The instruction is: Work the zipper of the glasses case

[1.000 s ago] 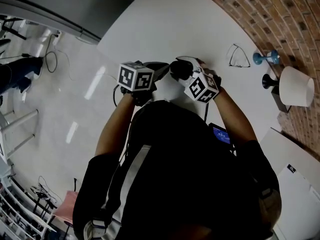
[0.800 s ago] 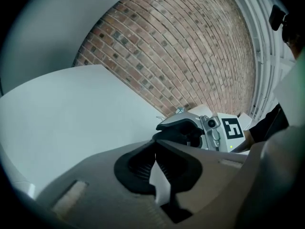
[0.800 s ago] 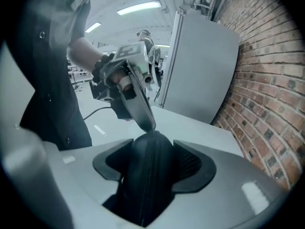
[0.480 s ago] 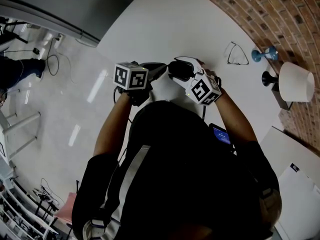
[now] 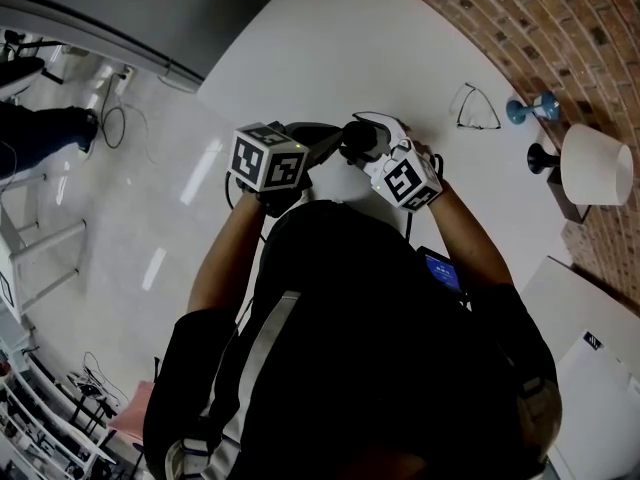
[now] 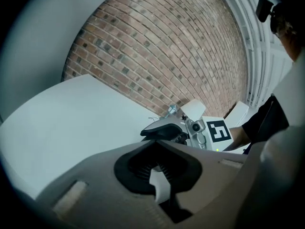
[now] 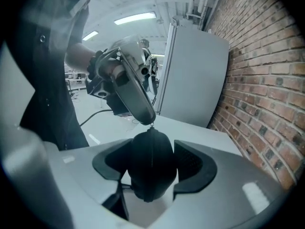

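The right gripper (image 7: 152, 162) clamps the glasses case (image 7: 150, 178) at frame centre, and the left gripper (image 7: 144, 114), just above its far end, is closed on the zipper pull (image 7: 151, 124).

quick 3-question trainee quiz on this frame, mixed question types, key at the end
1. True or false: the right gripper clamps the glasses case.
2. The left gripper, shut, pinches: A zipper pull; B cable; C lampshade.
3. Fill in: the wire glasses lie on the white ___.
Key: 1 true; 2 A; 3 table.
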{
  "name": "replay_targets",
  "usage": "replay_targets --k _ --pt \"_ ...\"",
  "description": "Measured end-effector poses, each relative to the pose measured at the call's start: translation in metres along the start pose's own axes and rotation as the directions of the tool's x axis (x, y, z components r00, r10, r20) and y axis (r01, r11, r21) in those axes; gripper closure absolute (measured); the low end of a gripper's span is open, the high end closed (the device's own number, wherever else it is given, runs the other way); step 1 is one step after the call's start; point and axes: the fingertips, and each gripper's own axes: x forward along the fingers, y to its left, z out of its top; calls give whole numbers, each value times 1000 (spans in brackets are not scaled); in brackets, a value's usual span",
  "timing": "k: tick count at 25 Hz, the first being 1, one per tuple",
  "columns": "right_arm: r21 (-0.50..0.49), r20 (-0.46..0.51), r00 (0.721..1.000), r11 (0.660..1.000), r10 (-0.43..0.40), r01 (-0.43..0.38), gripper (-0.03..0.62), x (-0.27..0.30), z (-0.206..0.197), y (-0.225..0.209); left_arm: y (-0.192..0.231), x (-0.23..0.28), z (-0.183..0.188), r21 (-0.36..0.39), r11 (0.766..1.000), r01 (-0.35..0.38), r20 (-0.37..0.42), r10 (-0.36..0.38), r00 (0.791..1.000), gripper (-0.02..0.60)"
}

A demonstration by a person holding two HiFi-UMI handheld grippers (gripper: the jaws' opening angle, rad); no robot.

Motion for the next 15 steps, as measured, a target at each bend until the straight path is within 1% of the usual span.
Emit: replay_targets --k 2,4,5,7,9,12,15 --pt "13 -7 1000 1000 -9 9 329 0 -4 0 -2 7 -7 24 1000 2 -39 -1 999 572" --pt "33 -3 1000 999 -10 10 332 -2 -10 -1 -2 13 -12 24 1000 3 -57 -2 998 572" --pt "45 5 1000 999 -10 10 333 -4 -12 -1 -2 16 -12 13 1000 6 -53 -5 999 572" --pt "62 23 1000 998 -19 18 335 -8 -16 -1 -4 18 -5 -11 1000 18 -21 -18 1000 572" --pt "71 34 999 997 -29 27 336 -12 -19 -3 -6 21 0 -20 999 30 -2 -30 1000 571" --pt "74 40 999 997 -33 30 338 -18 -21 -4 -8 25 -1 -8 999 31 -20 -31 999 571" --pt "68 36 999 997 -26 23 338 -23 -23 -1 -6 28 -6 -1 1000 14 -48 -14 999 572"
